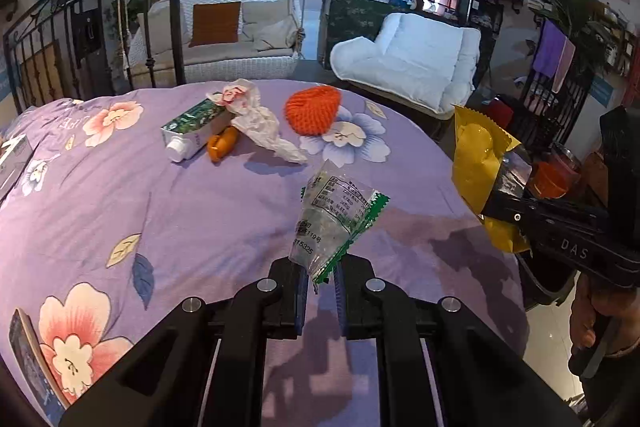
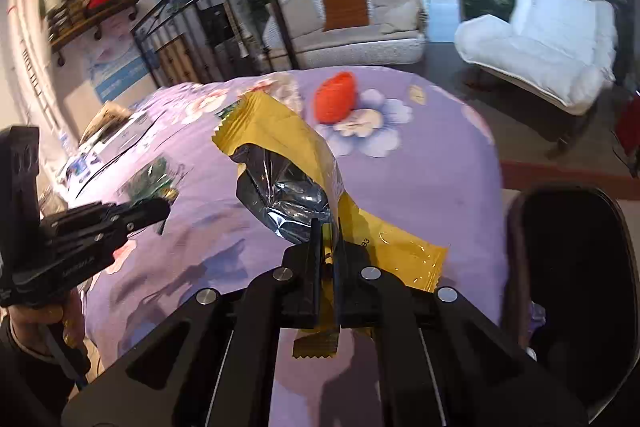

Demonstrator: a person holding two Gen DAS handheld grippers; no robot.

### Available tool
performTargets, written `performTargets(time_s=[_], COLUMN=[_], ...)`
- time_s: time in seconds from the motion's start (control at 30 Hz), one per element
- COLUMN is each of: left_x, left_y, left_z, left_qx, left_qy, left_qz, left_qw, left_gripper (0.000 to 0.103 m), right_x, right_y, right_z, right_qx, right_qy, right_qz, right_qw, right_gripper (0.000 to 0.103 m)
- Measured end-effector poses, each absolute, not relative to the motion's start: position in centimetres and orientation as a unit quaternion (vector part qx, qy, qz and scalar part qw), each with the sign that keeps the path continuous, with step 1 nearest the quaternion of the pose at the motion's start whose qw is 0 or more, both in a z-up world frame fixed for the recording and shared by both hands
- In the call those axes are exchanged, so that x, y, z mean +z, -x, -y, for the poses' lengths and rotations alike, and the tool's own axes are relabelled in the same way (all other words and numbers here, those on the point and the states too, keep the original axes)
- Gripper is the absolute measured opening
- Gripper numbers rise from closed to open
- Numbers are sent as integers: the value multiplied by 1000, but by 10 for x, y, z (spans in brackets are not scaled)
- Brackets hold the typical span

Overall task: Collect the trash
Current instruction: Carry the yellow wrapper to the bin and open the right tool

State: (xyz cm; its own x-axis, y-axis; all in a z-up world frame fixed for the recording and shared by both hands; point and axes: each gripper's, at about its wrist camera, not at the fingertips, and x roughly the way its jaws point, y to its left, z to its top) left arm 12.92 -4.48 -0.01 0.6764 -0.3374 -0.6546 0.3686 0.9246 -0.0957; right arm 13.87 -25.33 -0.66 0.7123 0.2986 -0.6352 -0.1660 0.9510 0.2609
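My left gripper [image 1: 320, 277] is clamped on a clear green-edged wrapper [image 1: 336, 219], my right gripper [image 2: 329, 259] on a yellow foil wrapper [image 2: 288, 147], both lifted above the purple floral bedspread [image 1: 180, 207]. I judge steady carrying to the dark bin [image 2: 576, 267] matters. Farther off, the toothpaste tube [image 1: 192, 131], crumpled tissue [image 1: 260, 123] and red foam net [image 1: 312, 109] wait.

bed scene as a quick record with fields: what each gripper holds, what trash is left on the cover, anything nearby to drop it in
surface: purple floral bed cover
left gripper: shut on clear green-edged wrapper
right gripper: shut on yellow wrapper
trash left on cover: toothpaste tube, orange cap-like piece, crumpled tissue, orange foam net
possible bin: dark container at the bed's right edge, contents not visible
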Motion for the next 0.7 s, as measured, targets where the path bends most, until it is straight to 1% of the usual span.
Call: performTargets(time_s=[0.4,0.6,0.7], left_x=[-3,-3,-6], left_y=[-120,-115,-109], left_z=[121,157,174], left_qx=[-268,-306,-321], left_qy=[-29,-39,-45], left_qz=[-347,-344,-348], left_qw=[898,887,880], left_gripper=[12,12,12], right_x=[-29,-64,-84], right_y=[-110,-109,-110], right_z=[368,420,440], right_qx=[-15,-79,-105], right_qy=[-157,-204,-229], right_qz=[-363,-391,-404], right_qw=[919,894,879], right_gripper=[6,6,10])
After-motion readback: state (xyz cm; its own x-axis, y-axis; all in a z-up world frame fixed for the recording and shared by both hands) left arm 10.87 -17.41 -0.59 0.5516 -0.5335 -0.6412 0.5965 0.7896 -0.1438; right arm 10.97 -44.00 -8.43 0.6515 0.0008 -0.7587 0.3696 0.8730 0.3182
